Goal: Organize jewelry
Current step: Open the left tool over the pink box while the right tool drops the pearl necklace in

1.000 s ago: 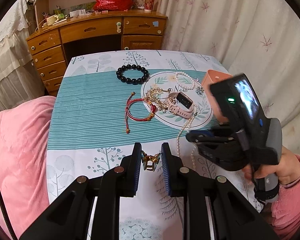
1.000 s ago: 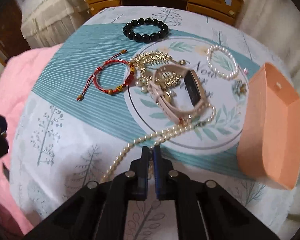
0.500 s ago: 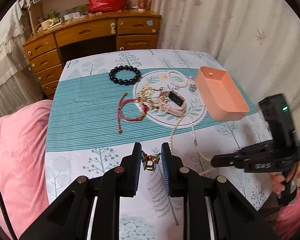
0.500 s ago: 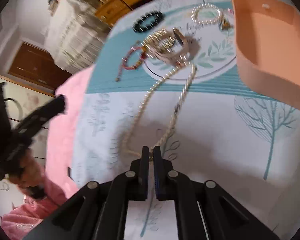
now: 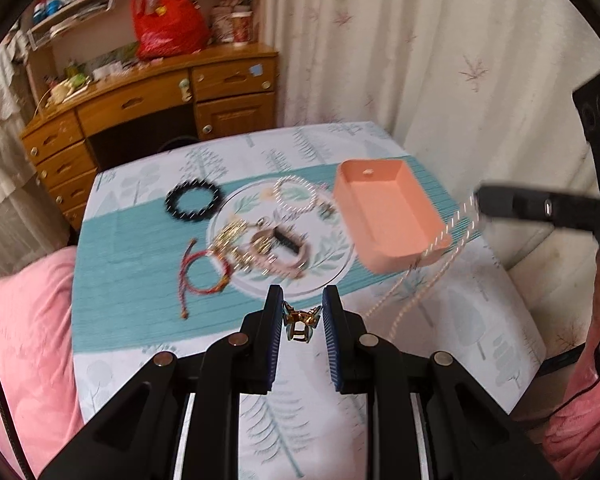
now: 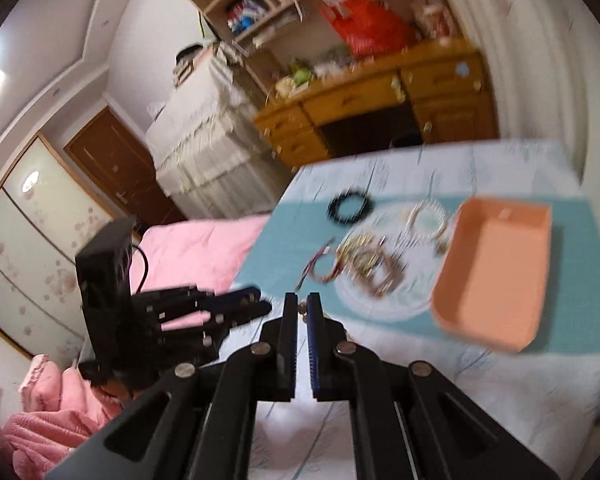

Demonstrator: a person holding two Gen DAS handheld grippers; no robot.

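1. Two grippers are up above the table (image 5: 148,344); my left gripper (image 5: 302,312) pinches a small gold earring (image 5: 298,322) between its pads.
2. On the cloth I see, from the left, a red cord bracelet (image 5: 204,276), a black bead bracelet (image 5: 194,202), a watch (image 5: 284,246) among gold chains, and a pearl bracelet (image 5: 296,194).
3. The orange tray (image 5: 388,216) stands just right of them.
4. My right gripper (image 6: 303,308) is clenched on the pearl necklace (image 5: 440,252), which hangs down past the near corner of the tray to the table.
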